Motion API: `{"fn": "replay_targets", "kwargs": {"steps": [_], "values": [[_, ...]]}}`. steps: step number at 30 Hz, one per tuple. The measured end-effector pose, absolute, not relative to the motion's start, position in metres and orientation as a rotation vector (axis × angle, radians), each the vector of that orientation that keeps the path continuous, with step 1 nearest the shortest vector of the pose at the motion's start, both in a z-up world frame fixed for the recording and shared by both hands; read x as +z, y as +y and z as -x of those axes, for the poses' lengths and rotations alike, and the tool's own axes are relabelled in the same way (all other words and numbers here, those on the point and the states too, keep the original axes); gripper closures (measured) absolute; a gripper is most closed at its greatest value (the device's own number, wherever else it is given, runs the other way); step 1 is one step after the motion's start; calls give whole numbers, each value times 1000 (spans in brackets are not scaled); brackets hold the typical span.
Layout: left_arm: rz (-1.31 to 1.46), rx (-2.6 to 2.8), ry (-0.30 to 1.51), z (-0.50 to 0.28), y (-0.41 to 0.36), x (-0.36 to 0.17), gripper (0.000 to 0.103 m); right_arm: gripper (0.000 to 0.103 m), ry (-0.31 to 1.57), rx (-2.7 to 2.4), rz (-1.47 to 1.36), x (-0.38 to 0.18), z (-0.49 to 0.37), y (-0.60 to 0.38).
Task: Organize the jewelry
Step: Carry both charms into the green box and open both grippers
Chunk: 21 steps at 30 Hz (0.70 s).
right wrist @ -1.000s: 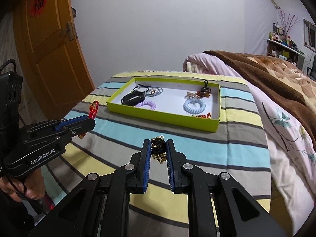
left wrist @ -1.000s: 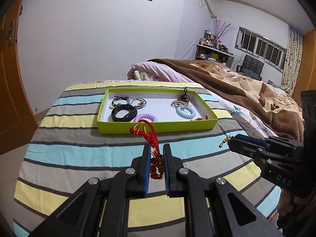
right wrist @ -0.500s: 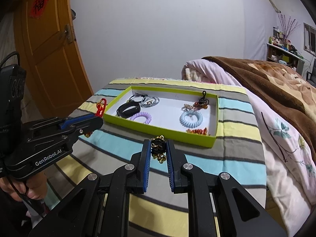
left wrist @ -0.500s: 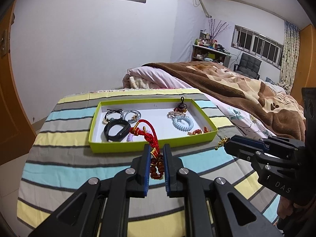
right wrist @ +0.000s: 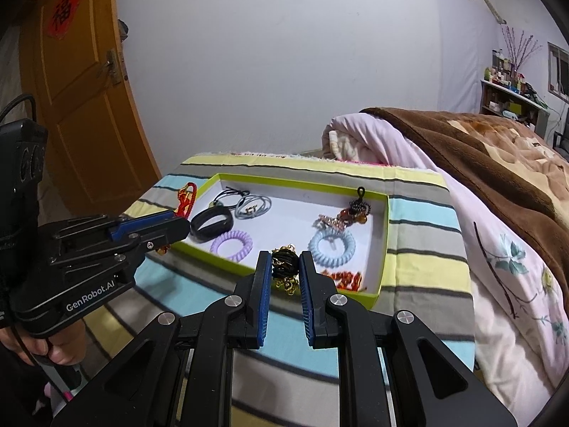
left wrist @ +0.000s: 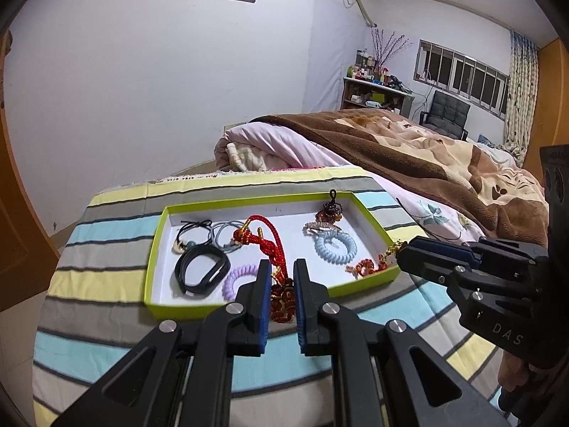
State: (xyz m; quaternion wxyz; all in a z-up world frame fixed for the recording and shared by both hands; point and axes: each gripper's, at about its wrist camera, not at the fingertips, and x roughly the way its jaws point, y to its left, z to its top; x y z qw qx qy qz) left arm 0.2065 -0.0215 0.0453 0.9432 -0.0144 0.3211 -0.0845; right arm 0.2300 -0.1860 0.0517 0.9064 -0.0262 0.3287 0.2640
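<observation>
In the left wrist view, the left gripper (left wrist: 281, 286) pinches a red corded bead charm (left wrist: 275, 249) between its blue pads, its loop rising over the near rim of the green tray (left wrist: 185, 311), where a black band (left wrist: 202, 272) and a pale blue coil tie (left wrist: 335, 247) lie. In the right wrist view, the right gripper (right wrist: 284, 270) clamps a black-and-gold chain piece (right wrist: 284, 265) at the tray's near wall, above the striped cloth (right wrist: 419, 213).
</observation>
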Motion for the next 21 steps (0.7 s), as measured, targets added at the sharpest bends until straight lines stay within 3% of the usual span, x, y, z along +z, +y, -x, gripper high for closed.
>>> {"fn": "replay_targets", "kwargs": {"steps": [21], "values": [[6,-217,758,-281,-22,6,90,87,809,525,43,3,-295,-175]]}}
